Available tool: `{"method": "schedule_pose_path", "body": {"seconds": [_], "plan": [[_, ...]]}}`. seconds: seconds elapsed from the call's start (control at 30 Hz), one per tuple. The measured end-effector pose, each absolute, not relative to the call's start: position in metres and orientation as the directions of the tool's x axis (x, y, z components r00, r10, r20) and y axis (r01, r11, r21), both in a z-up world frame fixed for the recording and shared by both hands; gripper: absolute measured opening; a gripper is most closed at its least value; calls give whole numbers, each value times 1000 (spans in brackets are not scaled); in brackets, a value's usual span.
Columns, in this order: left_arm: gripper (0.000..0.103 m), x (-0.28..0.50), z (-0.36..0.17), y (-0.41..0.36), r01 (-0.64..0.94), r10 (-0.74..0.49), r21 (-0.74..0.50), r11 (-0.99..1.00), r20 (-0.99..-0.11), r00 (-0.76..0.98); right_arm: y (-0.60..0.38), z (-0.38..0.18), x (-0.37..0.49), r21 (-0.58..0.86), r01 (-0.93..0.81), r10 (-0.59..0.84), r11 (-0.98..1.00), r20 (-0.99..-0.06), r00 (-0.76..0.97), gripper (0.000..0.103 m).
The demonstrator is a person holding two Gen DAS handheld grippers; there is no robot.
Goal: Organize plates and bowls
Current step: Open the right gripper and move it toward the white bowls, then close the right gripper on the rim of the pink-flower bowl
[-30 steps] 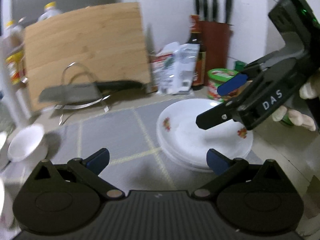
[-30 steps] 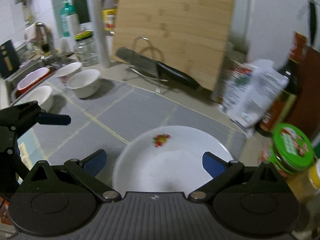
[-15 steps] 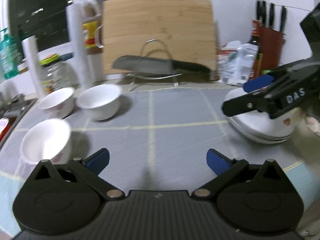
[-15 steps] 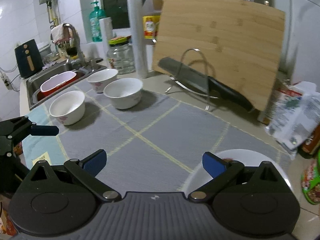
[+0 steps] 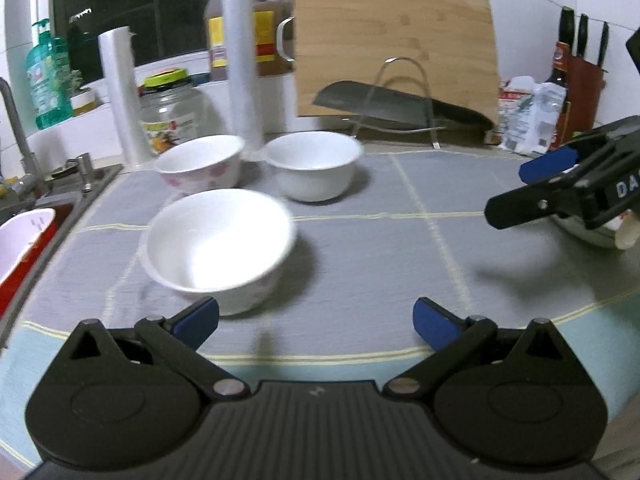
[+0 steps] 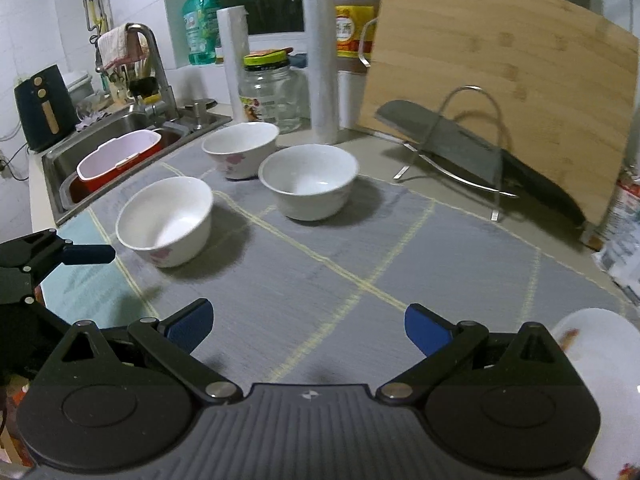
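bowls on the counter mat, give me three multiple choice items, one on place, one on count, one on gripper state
1. Where does the knife lie?
A. in the sink
B. on the wire rack in front of the cutting board
C. inside a bowl

2. How many white bowls stand on the grey mat?
A. one
B. three
C. five

3. How is the left gripper?
A. open and empty
B. shut on a bowl
C. shut on a plate

Answers:
1 B, the blade rests across the wire rack by the cutting board.
2 B, the near bowl, the flowered bowl and the plain bowl are all that show.
3 A, its blue pads stand wide apart with only mat between them.
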State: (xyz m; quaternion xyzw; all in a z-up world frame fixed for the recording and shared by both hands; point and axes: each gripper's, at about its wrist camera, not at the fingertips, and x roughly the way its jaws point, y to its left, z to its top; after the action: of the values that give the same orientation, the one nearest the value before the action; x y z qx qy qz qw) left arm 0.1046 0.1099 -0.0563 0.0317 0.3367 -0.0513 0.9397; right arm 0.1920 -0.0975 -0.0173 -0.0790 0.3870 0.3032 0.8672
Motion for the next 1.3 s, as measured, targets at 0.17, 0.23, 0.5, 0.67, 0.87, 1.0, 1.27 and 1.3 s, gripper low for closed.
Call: {"method": "schedule_pose_path", "body": {"seconds": [0.17,0.23,0.5,0.67,0.87,1.0,1.27,1.3], "plan": [[102,110,-65,143,118,-65,41,992,-638,767,-63,-22,191,101,-608,475,788,-727,495,103],[102,113,-68,152,124,-68,45,991,-635,770,-51,-23,193,105,-620,485,778,-728,485,103],[102,127,-76,172,146,-74,68,987,-612,787,-4,-21,205,120,-686,547,718,-707,449,103],[102,133,-77,176,183,-99,79,980,-604,791,23,-23,216,118,-720,573,684,-698,430,103],[100,138,-76,179,216,-123,88,972,-594,795,45,-28,233,139,-741,597,657,-696,399,101],[100,141,-77,179,232,-135,90,969,-593,794,54,-36,245,167,-745,604,646,-707,366,90],[91,141,-76,179,257,-158,83,963,-597,786,65,-50,257,199,-751,611,630,-724,320,75],[91,142,-76,180,260,-161,83,962,-597,786,66,-50,257,199,-752,611,628,-725,318,73]]}}
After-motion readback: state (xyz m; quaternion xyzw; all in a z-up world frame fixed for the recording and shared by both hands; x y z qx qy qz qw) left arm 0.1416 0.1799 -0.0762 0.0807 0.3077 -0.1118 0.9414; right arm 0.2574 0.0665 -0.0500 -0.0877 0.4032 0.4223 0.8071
